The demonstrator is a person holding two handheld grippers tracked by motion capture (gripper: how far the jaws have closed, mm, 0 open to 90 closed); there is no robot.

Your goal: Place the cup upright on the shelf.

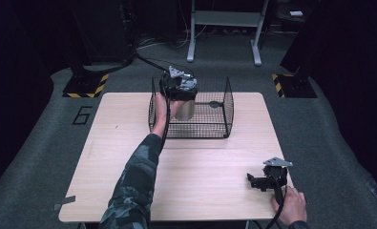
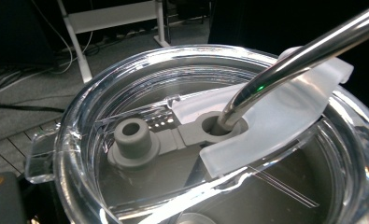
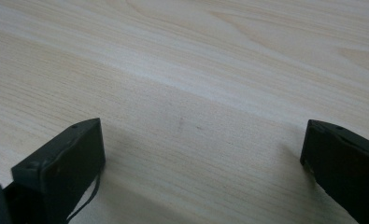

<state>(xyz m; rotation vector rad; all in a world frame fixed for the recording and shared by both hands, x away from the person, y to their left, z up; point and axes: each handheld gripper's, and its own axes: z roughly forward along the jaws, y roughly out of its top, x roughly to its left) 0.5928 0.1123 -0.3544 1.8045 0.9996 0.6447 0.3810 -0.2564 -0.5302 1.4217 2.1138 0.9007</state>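
A steel tumbler (image 1: 185, 109) stands inside the black wire basket (image 1: 224, 129) at the table's far side. Its clear lid (image 2: 79, 140) sits right under the camera in the left gripper view. A metal straw (image 2: 303, 46) goes through the lid's grey hole, beside a frosted flap (image 2: 285, 116). My left gripper (image 1: 177, 85) sits on top of the tumbler. One dark jaw rests against the tumbler's side at the bottom left of that view. My right gripper (image 1: 254, 181) (image 3: 201, 154) rests open on the bare wood near the front right corner, with nothing between its jaws.
The basket takes up the far middle of the light wooden table (image 1: 129, 143). The person's left forearm (image 1: 138, 176) reaches across the table's centre. Beyond the table, black stands with yellow-striped bases (image 1: 86, 86) and a grey metal frame (image 1: 224, 28) are on the floor.
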